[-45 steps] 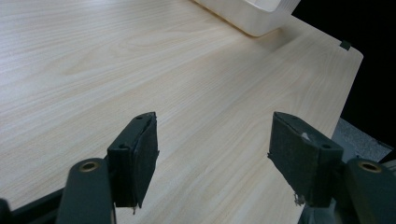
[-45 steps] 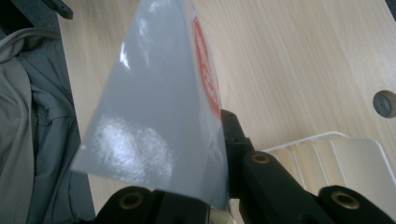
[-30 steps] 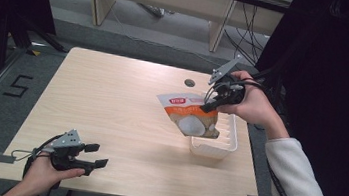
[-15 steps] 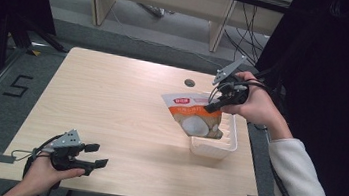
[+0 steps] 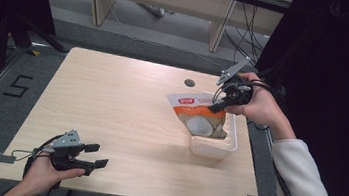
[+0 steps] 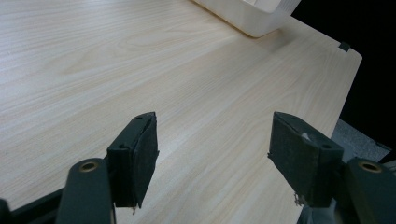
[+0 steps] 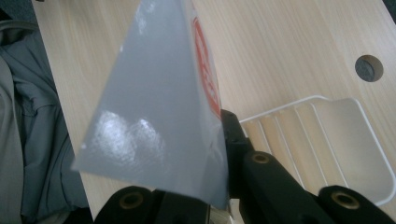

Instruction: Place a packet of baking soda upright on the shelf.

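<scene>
Right gripper point(image 5: 216, 106) jaws clamped on pouch point(image 5: 199, 116), left gripper point(image 5: 96, 155) jaws wide, empty

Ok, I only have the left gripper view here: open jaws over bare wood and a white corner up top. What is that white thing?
Observer: A white tray at the table's right side.
Operator: Anything in it?
Observer: A food pouch, lower end in the tray, top tilted up and out to the left.
Operator: Is it loose?
Observer: No, the right gripper is shut on its upper edge.
Operator: And the left gripper?
Observer: The left gripper sits at the near left corner, holding nothing.
</scene>
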